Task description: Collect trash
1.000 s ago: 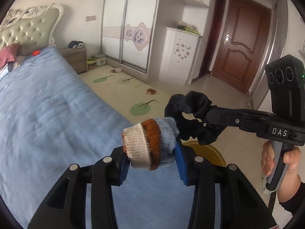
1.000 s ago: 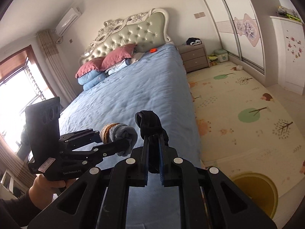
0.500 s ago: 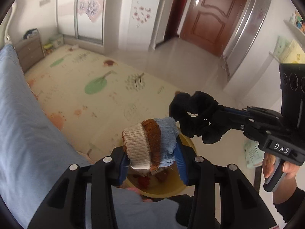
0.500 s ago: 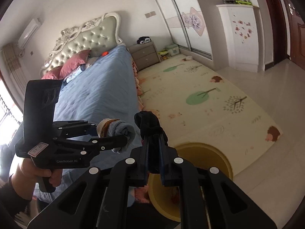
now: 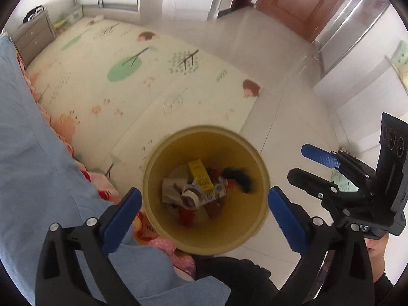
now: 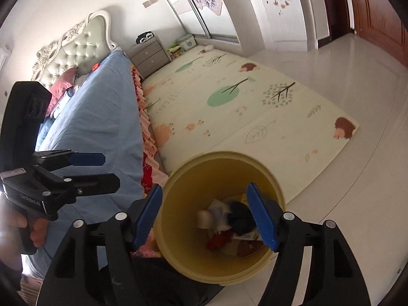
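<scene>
Both loads dropped into the bin; both grippers stood wide open and empty.

The bin (image 5: 158,219) sat on the floor at 6 o'clock, its trash (image 5: 201,188) now including the black cloth (image 5: 239,177) and sock let go within the last second. The left gripper (image 5: 204,206) and right gripper (image 6: 205,215) hung over its rim. The bed (image 5: 28,158) crowded 9 o'clock; the mat (image 5: 158,76) at 12 and the floor (image 5: 285,58) at 2 lay open for the next pickup.

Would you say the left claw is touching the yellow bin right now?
Apart: the right wrist view shows the left claw open over the bed, clear of the yellow bin.
</scene>
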`<state>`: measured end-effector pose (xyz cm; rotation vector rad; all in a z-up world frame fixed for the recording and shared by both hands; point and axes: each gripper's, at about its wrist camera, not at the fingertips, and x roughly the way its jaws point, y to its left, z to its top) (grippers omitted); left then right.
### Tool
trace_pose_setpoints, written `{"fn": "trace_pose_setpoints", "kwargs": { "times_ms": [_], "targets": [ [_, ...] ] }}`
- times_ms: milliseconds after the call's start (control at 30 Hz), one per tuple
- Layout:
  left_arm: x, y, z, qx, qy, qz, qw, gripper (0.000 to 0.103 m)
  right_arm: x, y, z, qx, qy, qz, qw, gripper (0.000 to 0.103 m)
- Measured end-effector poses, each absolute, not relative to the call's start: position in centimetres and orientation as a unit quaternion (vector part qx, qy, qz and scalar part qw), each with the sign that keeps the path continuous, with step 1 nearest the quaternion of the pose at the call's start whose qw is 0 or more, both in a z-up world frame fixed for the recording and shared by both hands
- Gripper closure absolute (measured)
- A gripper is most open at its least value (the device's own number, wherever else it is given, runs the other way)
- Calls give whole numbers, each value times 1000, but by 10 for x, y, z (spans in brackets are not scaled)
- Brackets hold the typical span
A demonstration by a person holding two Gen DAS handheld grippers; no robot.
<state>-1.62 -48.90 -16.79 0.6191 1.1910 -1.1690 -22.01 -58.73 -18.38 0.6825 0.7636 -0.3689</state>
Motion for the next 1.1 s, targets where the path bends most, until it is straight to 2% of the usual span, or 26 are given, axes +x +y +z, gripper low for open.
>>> {"fn": "trace_pose_setpoints", "kwargs": {
  "times_ms": [700,1100],
  "targets": [
    [-18,-476,-150,238,476,-539,653,4,-225,-579,-172,325,359,-170,858,35],
    [-22,-451,-118,190,416,-563,688,4,-219,-559,-136,297,341,-169,876,35]
  ]
}}
